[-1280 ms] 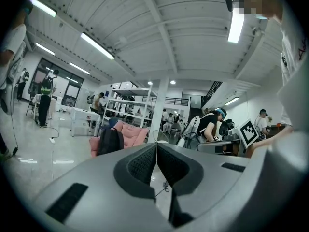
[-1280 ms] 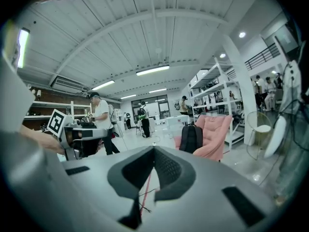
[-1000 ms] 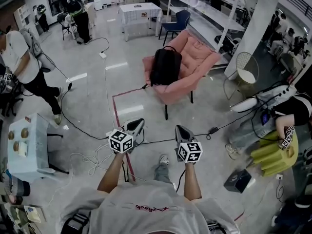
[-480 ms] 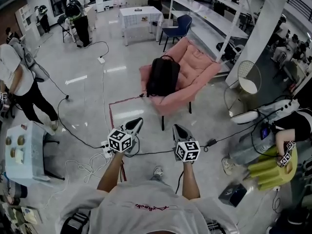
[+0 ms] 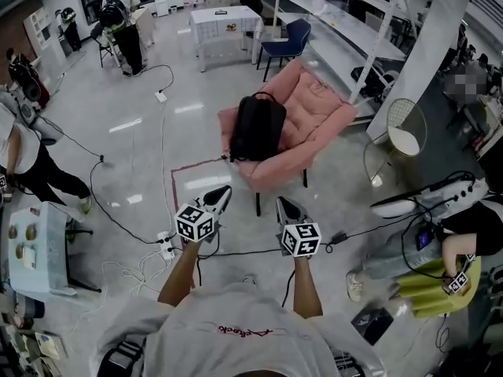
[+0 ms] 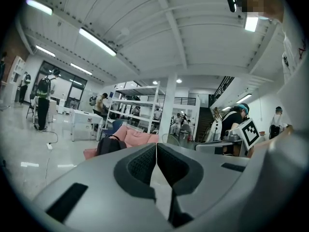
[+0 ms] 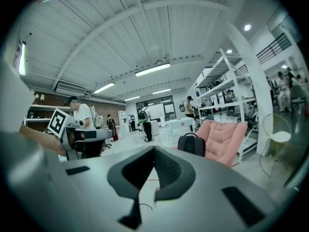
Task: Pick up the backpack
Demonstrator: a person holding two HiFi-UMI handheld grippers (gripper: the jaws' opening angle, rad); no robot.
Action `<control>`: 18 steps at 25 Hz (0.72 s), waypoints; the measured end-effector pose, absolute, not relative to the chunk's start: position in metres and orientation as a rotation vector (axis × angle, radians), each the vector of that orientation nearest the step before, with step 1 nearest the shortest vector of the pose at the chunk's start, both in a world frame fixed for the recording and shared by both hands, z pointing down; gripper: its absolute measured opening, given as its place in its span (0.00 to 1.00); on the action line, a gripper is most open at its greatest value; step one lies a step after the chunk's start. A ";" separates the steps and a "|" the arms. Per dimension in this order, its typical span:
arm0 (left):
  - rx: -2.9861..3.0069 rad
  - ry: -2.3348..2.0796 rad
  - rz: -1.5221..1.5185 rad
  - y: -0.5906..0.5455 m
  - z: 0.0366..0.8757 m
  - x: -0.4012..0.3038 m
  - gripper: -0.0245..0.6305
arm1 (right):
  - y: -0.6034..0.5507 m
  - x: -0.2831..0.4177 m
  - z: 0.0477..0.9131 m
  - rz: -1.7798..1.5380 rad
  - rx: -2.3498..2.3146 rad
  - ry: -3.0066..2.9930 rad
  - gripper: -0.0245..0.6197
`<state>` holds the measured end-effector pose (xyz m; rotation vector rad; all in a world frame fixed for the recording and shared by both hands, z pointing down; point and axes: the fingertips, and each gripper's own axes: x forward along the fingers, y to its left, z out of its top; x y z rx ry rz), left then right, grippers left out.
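Facing black backpack (image 5: 257,128) on pink armchair (image 5: 316,104) at twelve o'clock, well apart: approach stage. Left gripper (image 5: 223,192), right gripper (image 5: 281,203) closed together, empty; next, nearing, then opening.

The backpack (image 5: 257,128) stood upright on the armchair (image 5: 324,107), out in the middle of the floor. Behind the armchair was a table (image 5: 226,16), with a chair (image 5: 287,38) just to its right. Shelves (image 5: 330,10) ran along the right side, and a pillar (image 5: 420,45) stood before them. The left gripper (image 5: 224,189) and right gripper (image 5: 280,203) hung side by side before the armchair, well apart from it. Cables (image 5: 130,230) lay on the floor to their left, near a small table (image 5: 39,238).
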<state>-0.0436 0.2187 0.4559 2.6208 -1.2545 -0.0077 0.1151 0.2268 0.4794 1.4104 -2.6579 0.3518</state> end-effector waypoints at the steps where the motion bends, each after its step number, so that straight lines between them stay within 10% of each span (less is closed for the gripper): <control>1: 2.620 -1.258 -0.007 0.211 0.456 -0.039 0.06 | 0.219 0.118 0.480 0.354 1.403 -2.663 0.07; 18: 2.560 -1.283 0.044 0.167 0.488 -0.033 0.06 | 0.166 0.117 0.511 0.425 1.311 -2.674 0.07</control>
